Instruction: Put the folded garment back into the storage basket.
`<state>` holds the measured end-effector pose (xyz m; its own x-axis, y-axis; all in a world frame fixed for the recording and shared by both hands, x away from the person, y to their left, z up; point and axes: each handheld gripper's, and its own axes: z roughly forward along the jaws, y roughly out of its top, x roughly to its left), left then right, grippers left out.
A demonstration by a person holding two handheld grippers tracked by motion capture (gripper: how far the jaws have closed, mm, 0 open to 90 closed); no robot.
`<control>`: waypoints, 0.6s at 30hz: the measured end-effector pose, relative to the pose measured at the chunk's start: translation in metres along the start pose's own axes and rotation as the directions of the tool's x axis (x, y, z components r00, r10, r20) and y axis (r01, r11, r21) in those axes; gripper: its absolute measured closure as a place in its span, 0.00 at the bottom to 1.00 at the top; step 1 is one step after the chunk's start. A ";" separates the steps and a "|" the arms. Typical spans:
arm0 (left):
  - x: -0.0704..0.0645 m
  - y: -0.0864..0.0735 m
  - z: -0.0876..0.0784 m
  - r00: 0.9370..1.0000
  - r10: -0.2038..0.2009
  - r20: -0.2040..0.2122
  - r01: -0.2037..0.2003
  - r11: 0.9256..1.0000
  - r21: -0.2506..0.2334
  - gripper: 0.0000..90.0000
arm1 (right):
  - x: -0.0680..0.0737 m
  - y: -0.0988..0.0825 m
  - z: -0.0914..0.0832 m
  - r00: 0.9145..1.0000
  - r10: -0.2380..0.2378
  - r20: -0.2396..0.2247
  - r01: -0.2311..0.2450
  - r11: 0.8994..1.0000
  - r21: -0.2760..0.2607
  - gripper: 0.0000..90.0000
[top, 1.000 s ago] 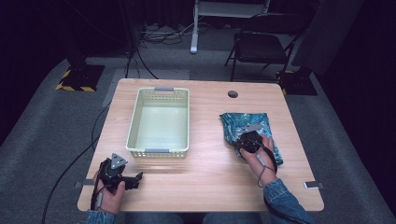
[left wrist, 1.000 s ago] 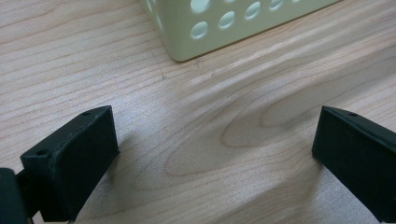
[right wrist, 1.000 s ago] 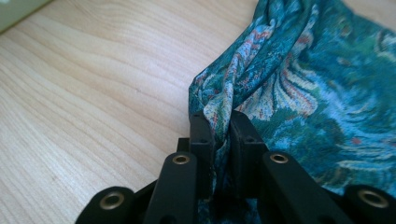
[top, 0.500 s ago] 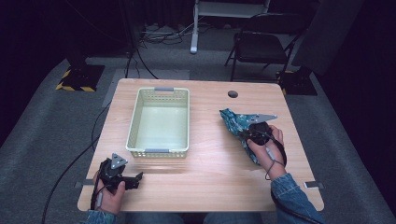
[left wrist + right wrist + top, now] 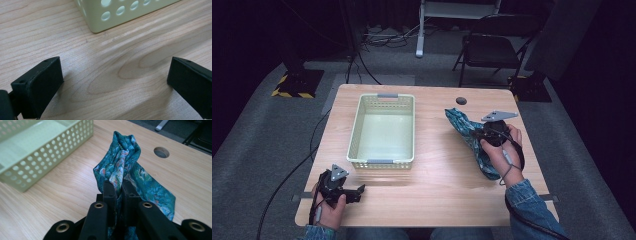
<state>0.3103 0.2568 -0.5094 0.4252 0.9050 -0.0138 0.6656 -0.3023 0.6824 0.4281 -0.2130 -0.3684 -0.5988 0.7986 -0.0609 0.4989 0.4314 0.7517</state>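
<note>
High view: pale perforated plastic basket (image 5: 383, 131) sits mid-table, nothing inside; right gripper (image 5: 478, 134) pinches the teal patterned cloth (image 5: 464, 127) near the table's (image 5: 432, 195) right edge. Left gripper view: left gripper (image 5: 113, 82) gapes wide over bare woodgrain by the basket corner. Right gripper view: jaws clamped on the bunched, soft fabric.

Your teal patterned cloth (image 5: 121, 165) — marbled with green, white and touches of orange — is bunched into a peaked fold. In the high view the cloth (image 5: 464, 131) sits at the table's right side, well apart from the basket, one end raised — the rest trailing toward the near edge.
</note>
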 end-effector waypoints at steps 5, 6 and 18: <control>0.000 0.000 0.000 1.000 0.001 0.001 -0.001 1.000 0.000 0.00 | 0.003 0.014 -0.010 1.000 -0.007 0.004 0.007 1.000 -0.022 0.93; 0.000 0.000 0.000 1.000 0.002 0.001 -0.002 1.000 0.000 0.00 | 0.003 0.017 -0.011 1.000 -0.009 0.002 0.009 1.000 -0.028 0.93; 0.000 0.000 0.000 1.000 0.005 0.003 -0.005 1.000 0.000 0.00 | 0.016 0.052 -0.023 0.999 -0.019 -0.032 0.016 0.996 -0.083 0.93</control>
<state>0.3103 0.2568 -0.5095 0.4307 0.9024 -0.0128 0.6632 -0.3068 0.6827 0.4304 -0.1878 -0.3157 -0.6278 0.7765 -0.0542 0.4352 0.4079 0.8026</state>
